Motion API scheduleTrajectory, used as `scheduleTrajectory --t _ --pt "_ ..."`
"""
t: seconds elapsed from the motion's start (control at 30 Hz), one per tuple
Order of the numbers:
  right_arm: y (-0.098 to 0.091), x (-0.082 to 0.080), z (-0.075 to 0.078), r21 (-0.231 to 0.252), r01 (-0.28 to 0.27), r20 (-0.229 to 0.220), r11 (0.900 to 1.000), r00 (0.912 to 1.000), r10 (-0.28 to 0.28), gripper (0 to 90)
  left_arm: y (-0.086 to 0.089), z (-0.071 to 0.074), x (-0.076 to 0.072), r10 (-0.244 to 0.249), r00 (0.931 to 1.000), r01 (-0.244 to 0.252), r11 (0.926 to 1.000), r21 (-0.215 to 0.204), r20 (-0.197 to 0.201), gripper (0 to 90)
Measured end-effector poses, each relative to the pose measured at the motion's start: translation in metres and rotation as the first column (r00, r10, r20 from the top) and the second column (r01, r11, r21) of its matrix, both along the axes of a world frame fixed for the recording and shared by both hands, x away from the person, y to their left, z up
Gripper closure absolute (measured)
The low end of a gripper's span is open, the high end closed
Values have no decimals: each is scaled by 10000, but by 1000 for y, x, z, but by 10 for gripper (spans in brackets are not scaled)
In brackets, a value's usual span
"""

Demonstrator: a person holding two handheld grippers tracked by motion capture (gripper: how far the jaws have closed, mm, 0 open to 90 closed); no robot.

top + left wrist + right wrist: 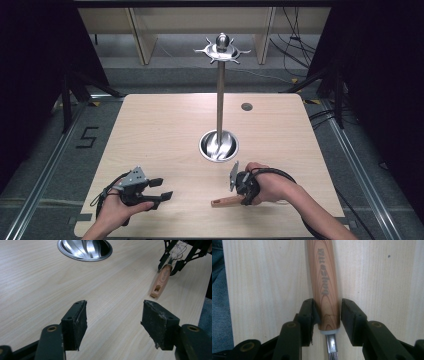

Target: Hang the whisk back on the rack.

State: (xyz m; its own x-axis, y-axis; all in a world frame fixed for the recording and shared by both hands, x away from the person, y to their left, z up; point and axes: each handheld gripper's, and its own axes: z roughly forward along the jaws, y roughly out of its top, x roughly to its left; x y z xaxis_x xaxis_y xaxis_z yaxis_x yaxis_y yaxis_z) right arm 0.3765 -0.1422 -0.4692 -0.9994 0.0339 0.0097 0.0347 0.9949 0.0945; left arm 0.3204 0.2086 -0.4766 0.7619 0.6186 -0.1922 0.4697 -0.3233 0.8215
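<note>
Whisk with a light wooden handle (325,282) and metal wire stem, flat on the pale wooden table (165,130) near its front edge, just in front of the round steel base dish (218,145) of the tall metal rack post (220,100). Handle end pointing left in the high view, wire end tucked under the right hand (267,186). Right gripper (328,315) lowered over the whisk from the right, wrist bent inward, jaws half closed and pressed against both sides of the handle close to its white collar. Left gripper (113,320) held low over the table's front left, forearm in from below, jaws wide apart with bare tabletop between them, pointed toward the dish and whisk.
</note>
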Motion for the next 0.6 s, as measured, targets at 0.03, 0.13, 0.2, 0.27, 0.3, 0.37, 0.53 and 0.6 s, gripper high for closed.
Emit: scheduleTrajectory --t 0.03,0.13,0.2,0.27,0.3,0.37,0.53,0.6 --pt "0 0 0 0 0 0 10000 10000 0 636 0 0 0 0 10000 0 10000 0 0 358" --pt "1 -2 -2 3 160 -38 9999 9999 -160 665 -1 0 0 73 9999 -73 10000 -60 93 358" --pt "0 -3 -1 79 64 48 9999 10000 -65 676 -1 0 0 78 9999 -77 10000 -60 94 358" --pt "-1 -3 -1 206 188 42 9996 9998 -189 690 0 0 0 93 9999 -92 9999 -62 95 358" --pt "-2 -2 1 333 201 186 9992 9996 -207 690 0 0 0 103 9999 -102 9999 -58 103 358" --pt "-3 -3 2 432 428 19 9982 9991 -429 690 0 0 0 109 9999 -109 9999 -59 107 358" --pt "-12 -3 17 1238 679 770 9900 9940 -778 691 -1 -1 -1 169 9998 -167 9997 -158 86 358" --pt "-15 -6 20 1577 972 1018 9827 9882 -1141 691 -1 -1 -1 248 9996 -246 9996 -160 125 358"
